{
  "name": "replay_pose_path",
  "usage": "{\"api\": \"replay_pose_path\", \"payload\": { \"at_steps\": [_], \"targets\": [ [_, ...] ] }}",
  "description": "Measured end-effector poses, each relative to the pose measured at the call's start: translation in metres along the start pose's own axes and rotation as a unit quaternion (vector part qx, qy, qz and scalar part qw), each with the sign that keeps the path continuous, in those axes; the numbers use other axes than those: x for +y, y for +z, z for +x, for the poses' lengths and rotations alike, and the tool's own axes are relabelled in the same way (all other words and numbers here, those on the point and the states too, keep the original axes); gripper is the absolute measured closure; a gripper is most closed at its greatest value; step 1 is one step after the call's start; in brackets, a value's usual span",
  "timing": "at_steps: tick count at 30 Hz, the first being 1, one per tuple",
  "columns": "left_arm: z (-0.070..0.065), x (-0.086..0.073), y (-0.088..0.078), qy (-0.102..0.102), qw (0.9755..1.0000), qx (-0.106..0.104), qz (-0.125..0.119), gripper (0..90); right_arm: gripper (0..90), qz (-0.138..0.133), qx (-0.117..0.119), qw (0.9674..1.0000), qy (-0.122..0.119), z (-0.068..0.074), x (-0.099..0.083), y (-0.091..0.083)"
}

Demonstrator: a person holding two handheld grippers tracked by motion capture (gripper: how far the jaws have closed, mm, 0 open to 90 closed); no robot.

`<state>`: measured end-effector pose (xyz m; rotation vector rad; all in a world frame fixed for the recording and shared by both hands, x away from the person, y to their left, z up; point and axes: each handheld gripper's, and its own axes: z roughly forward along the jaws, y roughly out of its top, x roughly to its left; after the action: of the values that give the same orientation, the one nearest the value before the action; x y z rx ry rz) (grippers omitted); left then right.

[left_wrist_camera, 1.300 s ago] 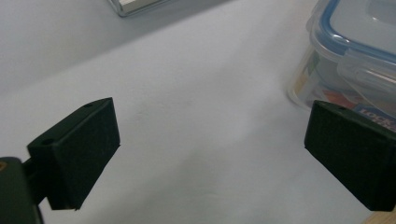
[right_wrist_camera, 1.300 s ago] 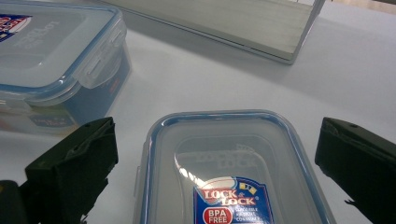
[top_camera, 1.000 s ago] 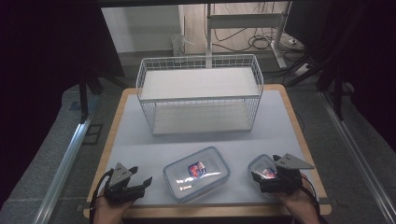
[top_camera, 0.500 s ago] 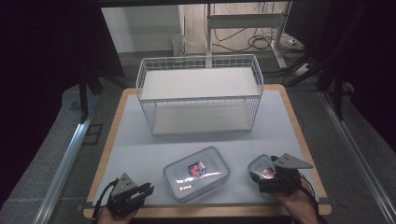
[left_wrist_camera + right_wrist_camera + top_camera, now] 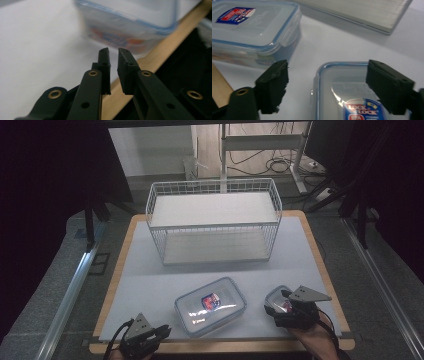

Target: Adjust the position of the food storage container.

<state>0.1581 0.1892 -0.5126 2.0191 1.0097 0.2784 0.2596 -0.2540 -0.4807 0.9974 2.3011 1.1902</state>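
A large clear lidded container point(image 5: 210, 305) with a blue seal and a red-blue label lies near the table's front edge. To its right is a small container point(image 5: 274, 296) of the same kind. My right gripper point(image 5: 277, 305) hovers over the small container point(image 5: 352, 85). In the right gripper view its jaws point(image 5: 328, 67) have just been closing, but they still stand wide on either side of the lid without pressing it. My left gripper point(image 5: 162, 332) is at the front edge, left of the large container point(image 5: 130, 27). Its jaws point(image 5: 113, 53) have just been closing to a thin slit, with nothing between them.
A white wire basket point(image 5: 212, 226) stands at the back middle of the grey mat point(image 5: 150, 270). The table's wooden front edge point(image 5: 155, 62) runs just under the left jaws. Dark floor and a metal rail point(image 5: 70, 300) lie to the left of the table.
My left gripper has drawn back toward the front edge and a little to the right, and its jaws have come together. The right hand has stayed over the small container.
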Motion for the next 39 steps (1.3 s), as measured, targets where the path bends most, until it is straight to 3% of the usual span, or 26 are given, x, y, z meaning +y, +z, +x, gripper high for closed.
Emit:
{"api": "replay_pose_path", "payload": {
  "at_steps": [4, 5, 6, 7, 8, 17, 21, 26, 28, 31, 39],
  "targets": [
    [-0.01, -0.002, 0.003, 0.008, 0.9997, -0.024, 0.006, 82.7, 38.6, 0.005, 0.021, 0.9997, -0.009, 0.004, 0.001, 0.001],
    [-0.01, -0.002, 0.003, 0.008, 0.9997, -0.024, 0.006, 83.5, 38.6, 0.005, 0.021, 0.9997, -0.009, 0.004, 0.001, 0.001],
    [-0.015, -0.003, 0.006, 0.013, 0.999, -0.04, 0.012, 84.4, 47.0, 0.011, 0.029, 0.9994, -0.018, 0.008, 0.003, 0.002],
    [-0.015, -0.003, 0.006, 0.013, 0.999, -0.04, 0.012, 84.9, 47.0, 0.011, 0.029, 0.9994, -0.018, 0.008, 0.003, 0.002],
    [-0.019, -0.002, 0.009, 0.023, 0.9985, -0.046, 0.019, 85.1, 56.3, 0.015, 0.036, 0.9989, -0.027, 0.012, 0.004, 0.002],
    [-0.038, 0.004, 0.025, 0.05, 0.9955, -0.071, 0.037, 88.4, 88.4, 0.048, 0.067, 0.9952, -0.053, 0.026, 0.004, 0.013],
    [-0.044, 0.008, 0.035, 0.06, 0.9947, -0.07, 0.047, 89.4, 89.2, 0.053, 0.087, 0.9929, -0.06, 0.033, 0.005, 0.017],
    [-0.046, 0.011, 0.043, 0.072, 0.9943, -0.057, 0.054, 89.5, 89.2, 0.061, 0.096, 0.9912, -0.069, 0.039, 0.004, 0.022],
    [-0.043, 0.014, 0.047, 0.075, 0.9941, -0.05, 0.059, 89.5, 89.2, 0.064, 0.099, 0.9906, -0.069, 0.041, 0.004, 0.024],
    [-0.04, 0.016, 0.049, 0.075, 0.9935, -0.062, 0.059, 89.9, 89.1, 0.065, 0.098, 0.9907, -0.068, 0.041, 0.004, 0.026],
    [-0.029, 0.021, 0.049, 0.073, 0.9946, -0.043, 0.06, 90.0, 88.6, 0.065, 0.103, 0.9907, -0.06, 0.039, 0.004, 0.028]
  ]
}}
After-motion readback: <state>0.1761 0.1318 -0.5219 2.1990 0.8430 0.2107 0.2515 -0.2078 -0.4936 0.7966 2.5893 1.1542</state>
